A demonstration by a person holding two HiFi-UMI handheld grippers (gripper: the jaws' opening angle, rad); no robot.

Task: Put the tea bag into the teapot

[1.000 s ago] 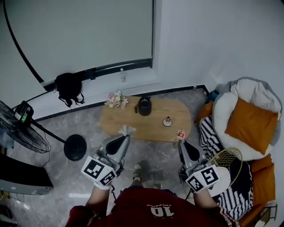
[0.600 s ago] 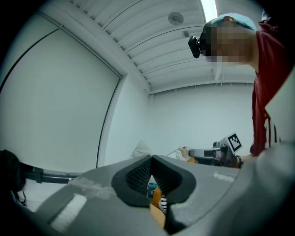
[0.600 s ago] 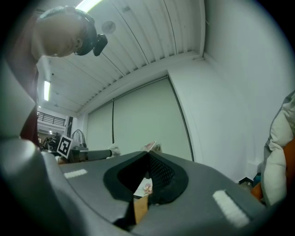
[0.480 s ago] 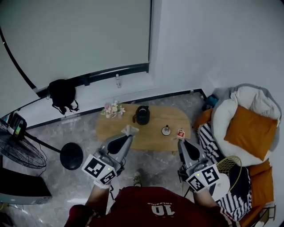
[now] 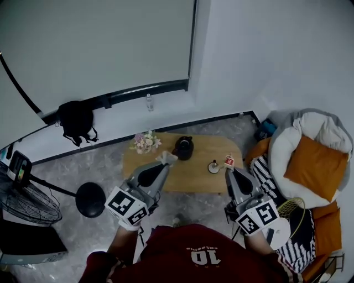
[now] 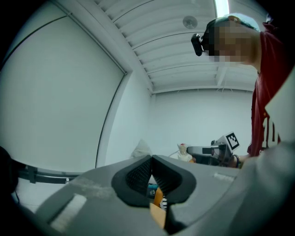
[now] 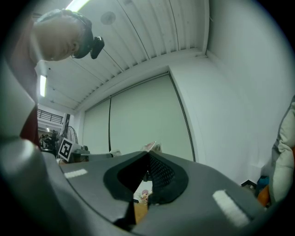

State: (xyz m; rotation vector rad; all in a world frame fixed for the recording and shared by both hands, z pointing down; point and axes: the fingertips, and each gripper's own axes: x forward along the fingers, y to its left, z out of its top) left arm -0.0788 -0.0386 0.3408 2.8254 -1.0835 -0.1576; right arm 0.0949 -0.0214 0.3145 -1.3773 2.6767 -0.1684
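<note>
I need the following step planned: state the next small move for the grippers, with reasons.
Probably carry the right gripper forward and down toward the teapot: its shut jaws pinch a red-tagged item, likely the tea bag, and the pot sits low on the table ahead.

Right gripper [image 7: 148,155] low in frame, grey jaws brought together; ribbed dark pads [image 7: 162,173] pinched on a small pale tea bag [image 7: 151,147] (pinkish along one edge) poking up past the tips; in the gap under the pads, a strip of wooden table [image 7: 139,210] and a little bunch of flowers [image 7: 144,196]; off to the left, left gripper [image 7: 108,153] with its marker cube [image 7: 65,148], a pale scrap [image 7: 115,152] at its tip; behind, a large pale blind [image 7: 138,115] in a dark frame, white wall [image 7: 230,92] to the right; overhead, slatted ceiling [image 7: 152,32] with a light strip [image 7: 76,4]; at upper left, a camera [image 7: 96,45] on a person's head [image 7: 60,32]; at far right, edge of a white cushion [image 7: 286,133].
</note>
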